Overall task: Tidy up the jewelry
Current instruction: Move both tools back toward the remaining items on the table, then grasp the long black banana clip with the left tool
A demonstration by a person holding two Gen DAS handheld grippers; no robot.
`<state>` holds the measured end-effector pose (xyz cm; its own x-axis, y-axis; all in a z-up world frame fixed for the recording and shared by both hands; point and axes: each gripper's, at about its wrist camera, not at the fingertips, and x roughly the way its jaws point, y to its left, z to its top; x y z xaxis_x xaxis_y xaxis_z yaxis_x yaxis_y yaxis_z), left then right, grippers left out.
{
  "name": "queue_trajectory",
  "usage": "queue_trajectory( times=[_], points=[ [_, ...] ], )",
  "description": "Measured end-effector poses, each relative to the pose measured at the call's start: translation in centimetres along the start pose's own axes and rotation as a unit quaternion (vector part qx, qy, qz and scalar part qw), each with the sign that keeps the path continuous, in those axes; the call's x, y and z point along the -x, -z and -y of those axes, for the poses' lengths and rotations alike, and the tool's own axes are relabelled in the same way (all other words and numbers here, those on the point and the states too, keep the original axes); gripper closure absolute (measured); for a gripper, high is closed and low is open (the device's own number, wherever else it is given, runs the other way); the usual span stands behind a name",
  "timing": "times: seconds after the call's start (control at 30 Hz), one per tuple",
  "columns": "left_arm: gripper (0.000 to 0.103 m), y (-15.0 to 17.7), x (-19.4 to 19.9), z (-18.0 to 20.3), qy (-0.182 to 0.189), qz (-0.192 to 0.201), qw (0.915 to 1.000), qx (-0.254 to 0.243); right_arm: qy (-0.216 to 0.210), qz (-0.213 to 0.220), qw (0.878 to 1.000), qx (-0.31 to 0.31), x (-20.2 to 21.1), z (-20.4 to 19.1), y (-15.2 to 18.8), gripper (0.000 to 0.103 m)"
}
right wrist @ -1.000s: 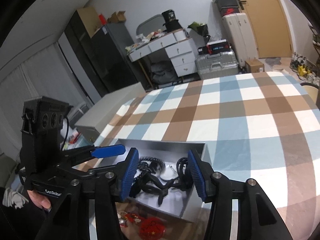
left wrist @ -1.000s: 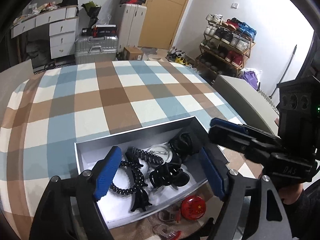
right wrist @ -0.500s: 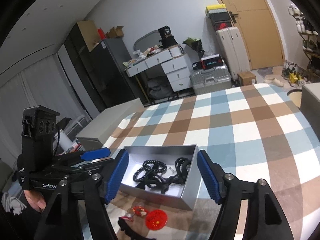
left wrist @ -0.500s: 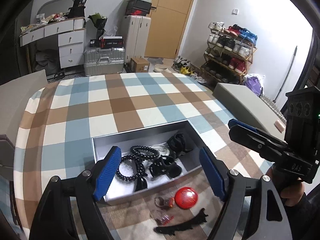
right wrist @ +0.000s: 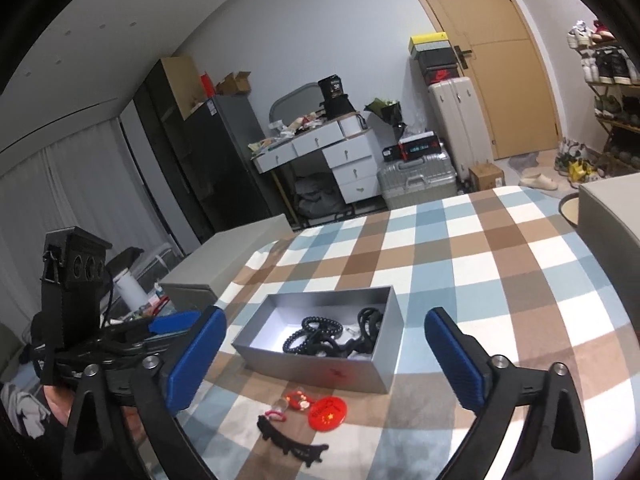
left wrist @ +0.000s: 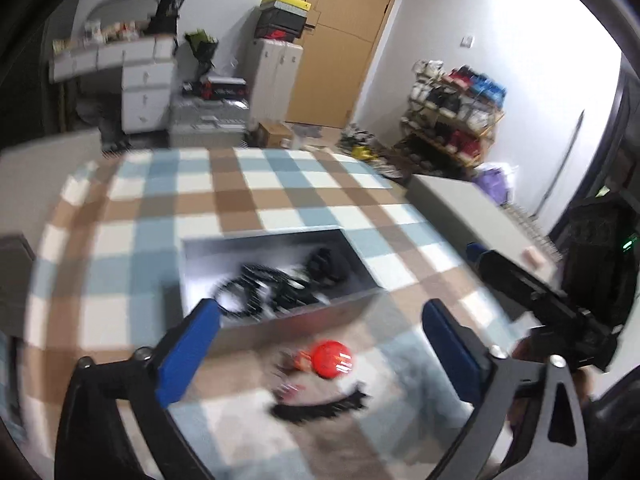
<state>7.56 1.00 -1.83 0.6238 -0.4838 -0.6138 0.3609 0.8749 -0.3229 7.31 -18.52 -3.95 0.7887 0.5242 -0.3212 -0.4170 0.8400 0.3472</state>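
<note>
1. Both the left gripper (left wrist: 320, 336) and right gripper (right wrist: 325, 348) are opening, nothing between their jaws.
2. The red badge (right wrist: 328, 413) and black comb clip (right wrist: 290, 442) lie outside the grey box (right wrist: 316, 368); approach each low and square.

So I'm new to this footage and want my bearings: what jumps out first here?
The grey box near the front of the checked tablecloth draws the eye, with a tangle of black beads and hair ties inside. Just in front of it lie a red round badge and a black hair clip. Both blue-padded grippers, right and left, are opening with nothing between them.
</note>
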Motion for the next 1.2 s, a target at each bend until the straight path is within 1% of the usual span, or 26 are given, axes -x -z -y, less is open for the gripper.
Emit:
queue_trajectory(
  times=[0.03, 0.07, 0.2, 0.37, 0.47, 0.53, 0.6, 0.7, 0.83, 1.03, 1.07, 1.13, 1.2],
  points=[
    [0.001, 0.4, -0.1, -0.2, 0.012, -0.003, 0.9998, 0.016, 0.001, 0.005, 1.0, 0.002, 0.3, -0.1, 0.2, 0.0],
    [0.001, 0.8, -0.1, -0.1, 0.016, -0.006, 0.9996, 0.023, 0.003, 0.01, 1.0, 0.005, 0.7, -0.1, 0.5, 0.0],
    [0.001, 2.4, -1.1, 0.3, -0.008, -0.027, 0.9992, 0.029, 0.009, 0.022, 1.0, 0.007, 1.6, -0.1, 1.3, 0.0],
    [0.001, 4.6, -2.7, 1.6, -0.06, -0.054, 0.9968, 0.001, 0.02, 0.027, 0.999, 0.022, 2.4, -0.2, 2.7, 0.0],
    [0.001, 5.3, -3.8, 1.7, -0.076, -0.075, 0.9942, 0.009, 0.012, 0.014, 1.0, 0.018, 2.3, 0.0, 3.5, 0.0],
    [0.001, 5.6, -4.4, 1.7, -0.1, -0.086, 0.9912, 0.013, 0.013, 0.002, 1.0, 0.014, 2.0, 0.2, 4.1, 0.0],
    [0.001, 5.8, -5.2, 2.3, -0.131, -0.091, 0.9872, -0.003, 0.018, -0.006, 1.0, 0.013, 1.9, 0.4, 4.6, 0.0],
    [0.001, 6.3, -6.3, 2.6, -0.163, -0.099, 0.9814, -0.018, 0.012, -0.015, 1.0, 0.001, 1.9, 1.0, 5.1, 0.0],
    [0.001, 6.6, -7.4, 2.2, -0.162, -0.117, 0.9797, -0.011, 0.009, -0.022, 1.0, -0.008, 2.1, 1.5, 5.6, 0.0],
    [0.001, 7.0, -8.5, 2.2, -0.165, -0.143, 0.9757, -0.019, 0.001, -0.032, 0.999, -0.017, 2.0, 2.0, 6.2, 0.0],
    [0.001, 7.1, -8.6, 2.1, -0.17, -0.146, 0.9743, -0.019, 0.001, -0.034, 0.999, -0.017, 1.9, 2.0, 6.3, 0.0],
    [0.001, 7.3, -8.6, 2.3, -0.181, -0.143, 0.9725, -0.033, -0.001, -0.036, 0.999, -0.013, 2.0, 1.8, 6.5, 0.0],
    [0.001, 7.5, -8.2, 2.1, -0.178, -0.138, 0.9735, -0.037, -0.002, -0.036, 0.999, -0.011, 2.0, 1.7, 6.6, 0.0]
  ],
)
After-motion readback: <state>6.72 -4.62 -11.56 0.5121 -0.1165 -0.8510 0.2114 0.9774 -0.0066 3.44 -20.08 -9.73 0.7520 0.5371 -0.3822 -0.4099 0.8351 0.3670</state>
